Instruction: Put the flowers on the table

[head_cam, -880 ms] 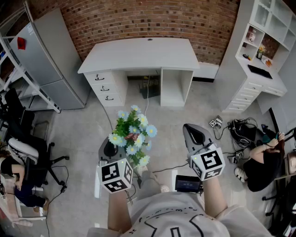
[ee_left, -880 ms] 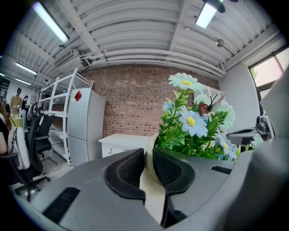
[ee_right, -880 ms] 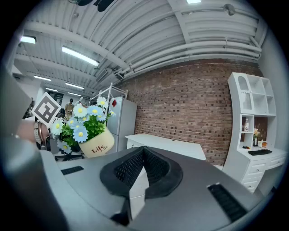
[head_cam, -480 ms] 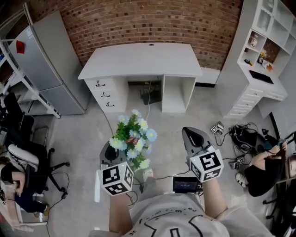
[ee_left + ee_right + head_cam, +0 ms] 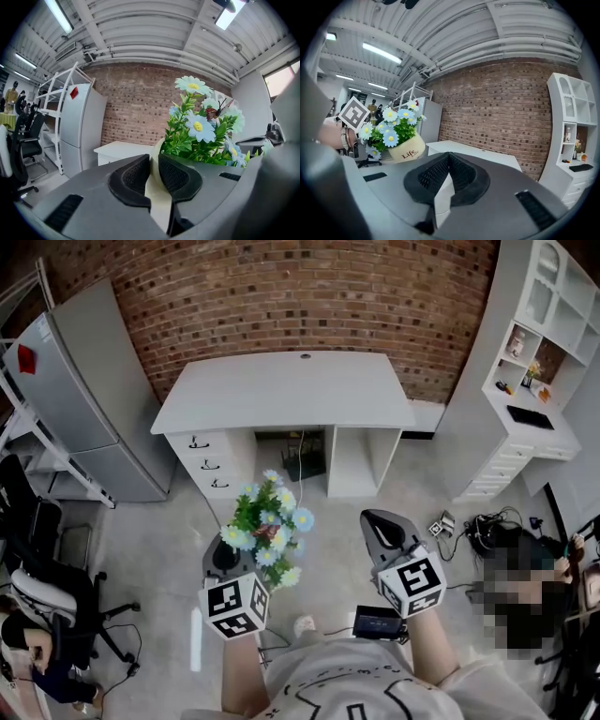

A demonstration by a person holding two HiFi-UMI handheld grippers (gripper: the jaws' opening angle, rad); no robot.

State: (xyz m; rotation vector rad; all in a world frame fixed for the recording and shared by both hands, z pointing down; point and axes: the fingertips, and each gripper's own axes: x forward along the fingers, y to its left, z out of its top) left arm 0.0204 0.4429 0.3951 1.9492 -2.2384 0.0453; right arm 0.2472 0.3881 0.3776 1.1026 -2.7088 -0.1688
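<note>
A bunch of blue and white daisies (image 5: 267, 524) with green leaves stands in a cream pot. My left gripper (image 5: 227, 547) is shut on the pot's rim and holds it in the air above the floor. In the left gripper view the cream rim (image 5: 153, 180) sits pinched between the pads of my left gripper (image 5: 154, 158), with the flowers (image 5: 200, 127) to the right. The right gripper (image 5: 377, 521) is shut and holds nothing. Its own view shows the right gripper (image 5: 449, 158) with pads together, and the pot (image 5: 408, 149) to the left. The white desk (image 5: 281, 390) stands ahead by the brick wall.
A grey refrigerator (image 5: 82, 399) stands left of the desk and a white shelf unit (image 5: 536, 362) to its right. An office chair (image 5: 47, 563) is at the left. Cables (image 5: 473, 524) and a seated person (image 5: 530, 601) are on the right. A small device (image 5: 380, 621) lies on the floor.
The desk has come nearer and lower in the head view, as I move toward it. The left gripper still holds the flower pot; the right gripper stays shut.
</note>
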